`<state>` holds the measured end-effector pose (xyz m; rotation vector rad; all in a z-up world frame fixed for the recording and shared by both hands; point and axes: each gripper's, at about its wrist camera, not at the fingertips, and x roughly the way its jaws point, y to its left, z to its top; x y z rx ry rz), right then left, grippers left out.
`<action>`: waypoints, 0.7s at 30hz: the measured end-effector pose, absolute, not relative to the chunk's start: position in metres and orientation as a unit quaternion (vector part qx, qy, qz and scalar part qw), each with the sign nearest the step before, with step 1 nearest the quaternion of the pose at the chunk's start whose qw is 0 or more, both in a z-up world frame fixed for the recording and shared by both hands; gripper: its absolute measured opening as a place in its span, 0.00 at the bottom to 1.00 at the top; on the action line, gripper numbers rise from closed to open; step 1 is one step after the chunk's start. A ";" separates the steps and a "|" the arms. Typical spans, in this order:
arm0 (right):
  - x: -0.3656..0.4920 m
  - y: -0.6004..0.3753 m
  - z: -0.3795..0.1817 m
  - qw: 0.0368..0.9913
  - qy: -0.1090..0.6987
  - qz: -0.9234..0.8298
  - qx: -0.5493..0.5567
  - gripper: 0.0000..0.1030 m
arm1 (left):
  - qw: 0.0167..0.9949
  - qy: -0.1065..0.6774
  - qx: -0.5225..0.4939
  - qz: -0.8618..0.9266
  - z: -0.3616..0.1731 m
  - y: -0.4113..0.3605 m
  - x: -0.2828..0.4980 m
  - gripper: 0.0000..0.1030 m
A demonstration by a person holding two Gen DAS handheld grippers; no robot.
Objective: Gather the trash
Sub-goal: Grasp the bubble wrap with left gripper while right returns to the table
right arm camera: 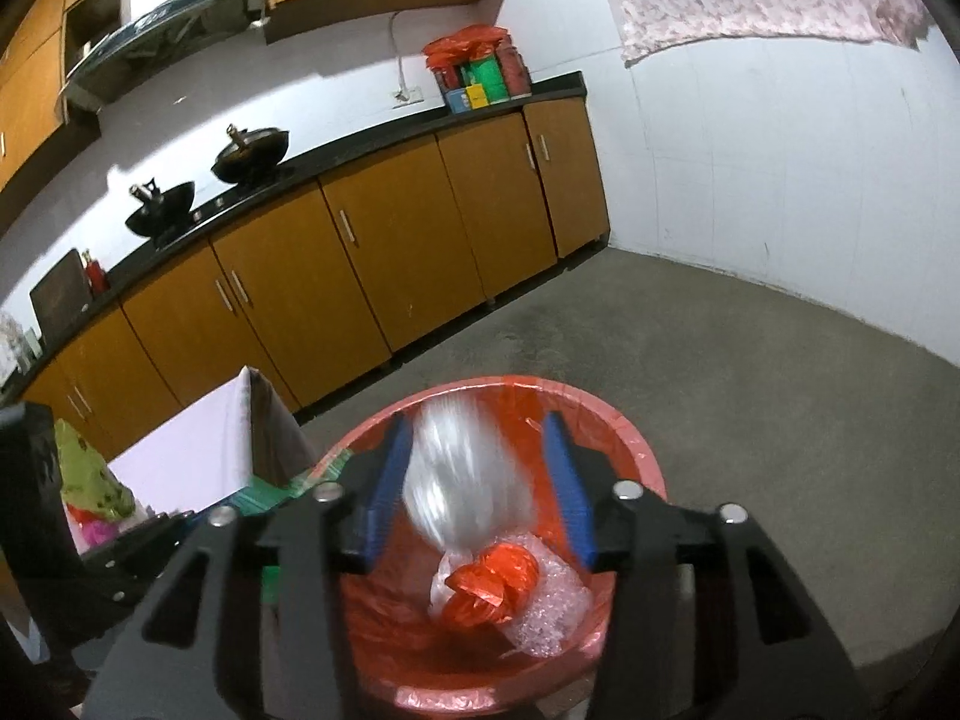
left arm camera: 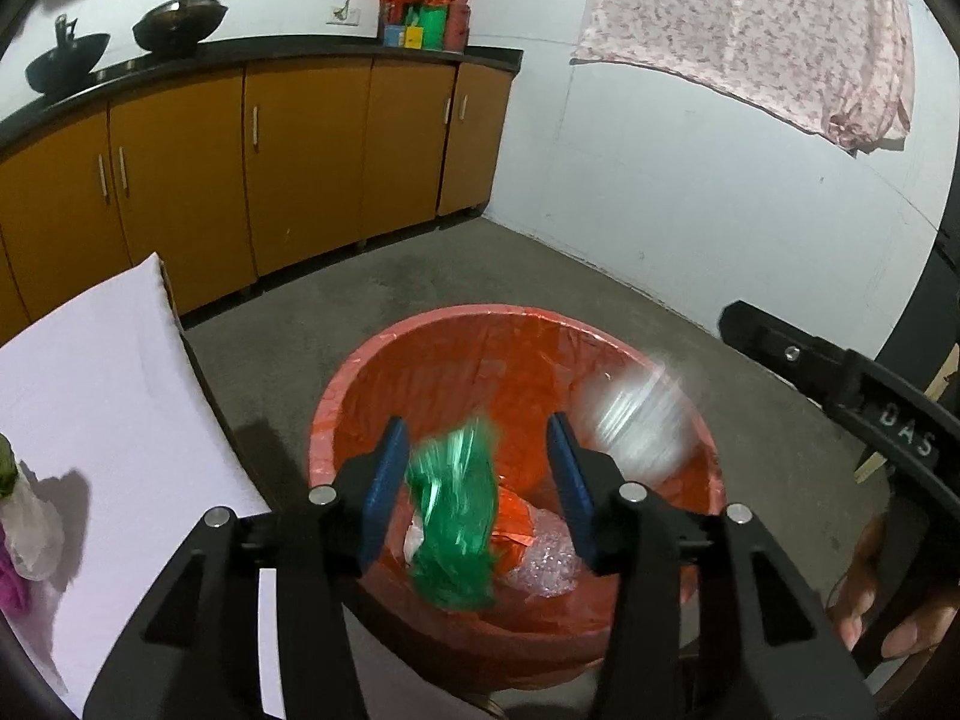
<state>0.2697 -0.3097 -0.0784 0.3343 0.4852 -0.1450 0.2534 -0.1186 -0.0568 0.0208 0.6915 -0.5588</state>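
A red bin [left arm camera: 480, 315] lined with a red bag stands on the floor below both grippers. My left gripper [left arm camera: 477, 423] is open over the bin. A crumpled green plastic bag [left arm camera: 456, 516] is blurred between its blue pads and not pressed by them. My right gripper [right arm camera: 475, 420] is open over the same bin [right arm camera: 630, 438], with a blurred clear plastic piece [right arm camera: 462, 480] loose between its pads. That clear piece [left arm camera: 636, 420] also shows at the right in the left wrist view. A red crumpled bag [right arm camera: 492, 588] and bubble wrap [right arm camera: 552, 606] lie in the bin.
A white-covered table [left arm camera: 108, 390] stands left of the bin, with more plastic scraps [left arm camera: 24, 516] at its left edge. Orange cabinets [left arm camera: 300, 150] under a black counter line the far wall. A person's hand [left arm camera: 870, 588] holds the other gripper at the right. Grey floor surrounds the bin.
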 end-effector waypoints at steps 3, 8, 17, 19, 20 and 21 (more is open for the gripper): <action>0.269 -0.313 -0.082 0.953 0.243 -0.077 0.166 0.47 | 0.904 0.337 0.012 -0.262 -0.060 -0.113 0.253 0.47; 0.266 -0.315 -0.085 0.951 0.248 -0.080 0.168 0.47 | 0.910 0.338 0.007 -0.240 -0.058 -0.102 0.248 0.50; 0.252 -0.295 -0.084 0.949 0.257 -0.058 0.174 0.47 | 0.952 0.269 0.015 -0.149 -0.030 -0.046 0.198 0.70; 0.250 -0.288 -0.084 0.948 0.261 -0.051 0.177 0.47 | 0.961 0.254 0.010 -0.110 -0.026 -0.023 0.184 0.73; 0.249 -0.284 -0.085 0.947 0.263 -0.046 0.179 0.47 | 0.963 0.251 0.007 -0.093 -0.025 -0.013 0.180 0.74; 0.247 -0.278 -0.086 0.946 0.266 -0.040 0.181 0.47 | 0.966 0.249 0.004 -0.075 -0.025 -0.002 0.175 0.74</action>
